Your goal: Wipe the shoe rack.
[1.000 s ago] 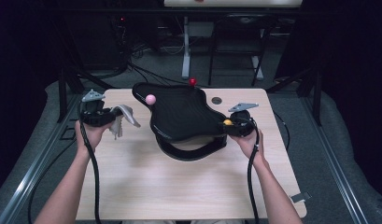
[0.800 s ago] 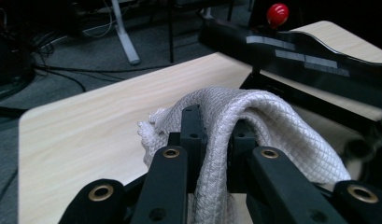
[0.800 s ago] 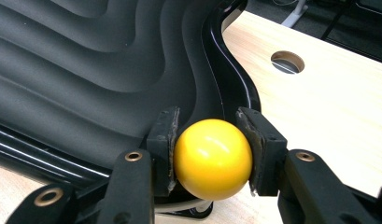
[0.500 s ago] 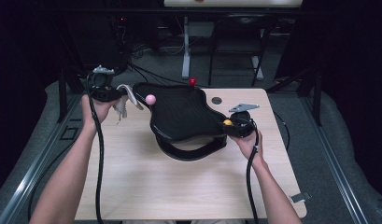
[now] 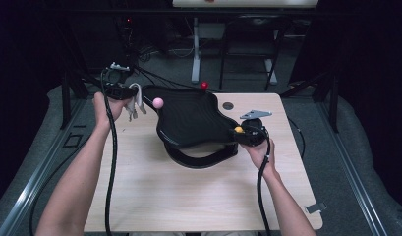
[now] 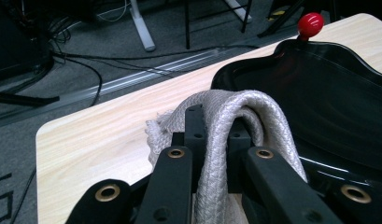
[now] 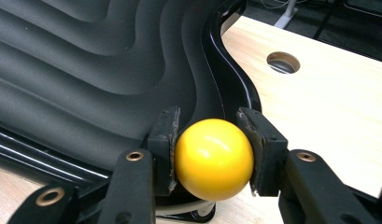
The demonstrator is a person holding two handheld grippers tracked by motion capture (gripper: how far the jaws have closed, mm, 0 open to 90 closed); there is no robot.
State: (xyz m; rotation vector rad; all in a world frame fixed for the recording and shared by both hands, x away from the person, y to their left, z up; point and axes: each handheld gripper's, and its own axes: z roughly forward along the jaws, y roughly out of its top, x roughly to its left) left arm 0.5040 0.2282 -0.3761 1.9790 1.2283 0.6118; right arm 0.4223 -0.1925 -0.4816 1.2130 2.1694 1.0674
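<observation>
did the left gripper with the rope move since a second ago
Yes. The left gripper, shut on the grey rope, went up and away from the person: it has passed the table's far left corner, while the pink ball stayed put.

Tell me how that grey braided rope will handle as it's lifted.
Probably floppy: the rope bends in a tight loop over the left gripper and droops beside it. Likely light for its bulk. Its woven surface should resist slipping.

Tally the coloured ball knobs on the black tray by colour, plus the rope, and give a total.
Yellow ball: 1, gripped by the right gripper
Pink ball: 1
Red ball: 1
Grey braided rope: 1, held in the left gripper
Total: 4, on or beside the black tray
</observation>
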